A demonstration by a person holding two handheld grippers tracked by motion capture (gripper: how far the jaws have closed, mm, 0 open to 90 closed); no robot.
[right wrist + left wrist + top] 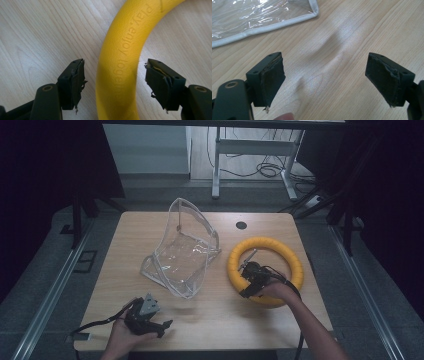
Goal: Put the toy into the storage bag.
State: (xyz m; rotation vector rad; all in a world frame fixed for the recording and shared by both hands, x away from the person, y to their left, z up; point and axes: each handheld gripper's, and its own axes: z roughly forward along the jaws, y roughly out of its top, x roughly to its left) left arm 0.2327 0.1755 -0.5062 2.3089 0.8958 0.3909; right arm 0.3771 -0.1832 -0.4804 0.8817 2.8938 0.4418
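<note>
the right tool (113, 85) stands wide open astride the yellow ring (120, 62), one jaw on each side of the tube with a gap at both, so nothing is gripped yet. seen from the high view, the yellow ring (265, 270) lies flat on the right half of the table (210, 320), and the right tool (252, 280) sits over its near-left arc. the left tool (325, 82) is also wide open and empty, low over bare wood near the front edge, just beside the corner of the clear plastic bag (257, 17).

the likely trouble is in the closing. the tube is round and looks smooth and faintly pebbled, so jaws that meet it above or below its middle could squeeze it out and make the ring skid across the table. the jaw pads look worn and frayed at the edges, which may weaken the hold. a grip on one arc only would probably let the far side sag or swing when lifted.

the ring seems like soft foam or rubber, with raised lettering moulded along it. the bag (182, 255) is thin, glossy and creased, with a pale fabric trim, and stands half open. the table is pale wood grain, matte.
</note>
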